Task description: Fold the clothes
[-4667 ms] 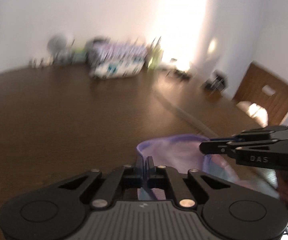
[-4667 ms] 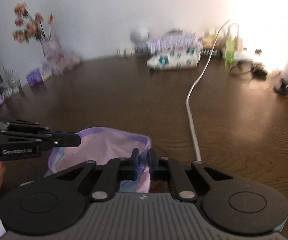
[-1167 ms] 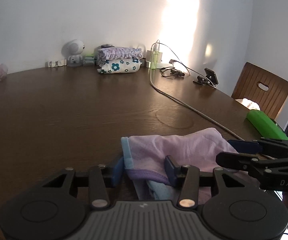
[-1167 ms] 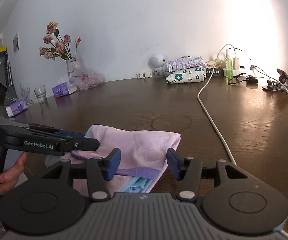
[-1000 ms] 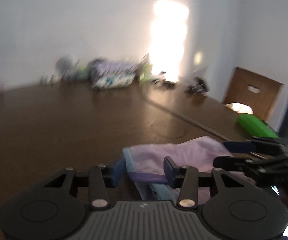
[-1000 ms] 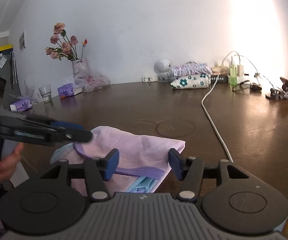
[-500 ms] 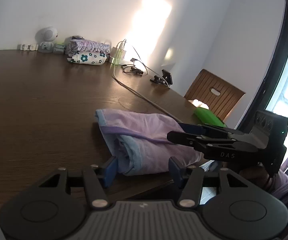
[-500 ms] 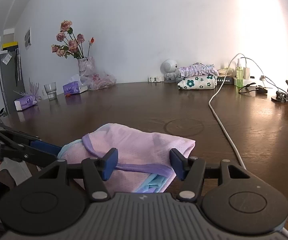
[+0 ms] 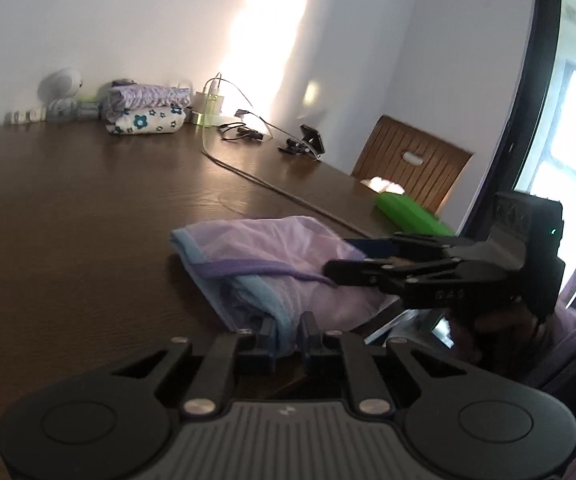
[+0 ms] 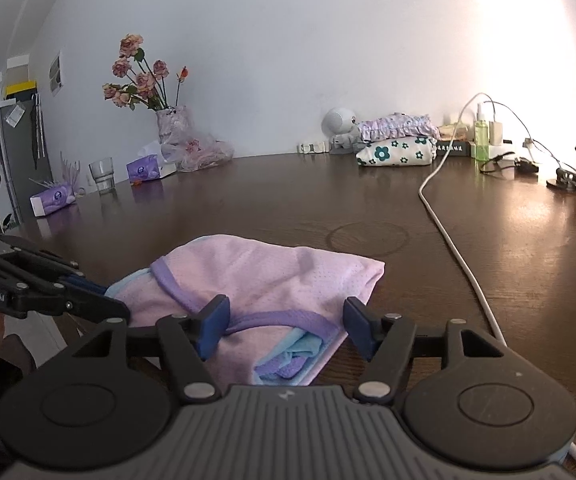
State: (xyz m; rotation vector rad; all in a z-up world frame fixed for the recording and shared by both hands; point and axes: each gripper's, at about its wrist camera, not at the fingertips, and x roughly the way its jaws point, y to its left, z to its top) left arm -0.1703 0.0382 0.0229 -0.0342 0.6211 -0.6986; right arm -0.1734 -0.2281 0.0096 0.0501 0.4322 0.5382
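Two low wrist views facing across table (image 9: 68, 216); both share garment (image 10: 272, 280)

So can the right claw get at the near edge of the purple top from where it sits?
Probably yes: the right claw is open, with the purple top lying directly between its fingers and nothing in the way.

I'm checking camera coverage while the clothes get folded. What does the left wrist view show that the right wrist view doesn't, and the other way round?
Only the left wrist view shows the wooden chair and green box. Only the right wrist view shows the flower vase, drinking glass and tissue packs. Both show the lilac garment, the white cable, the folded stack and the dark table.
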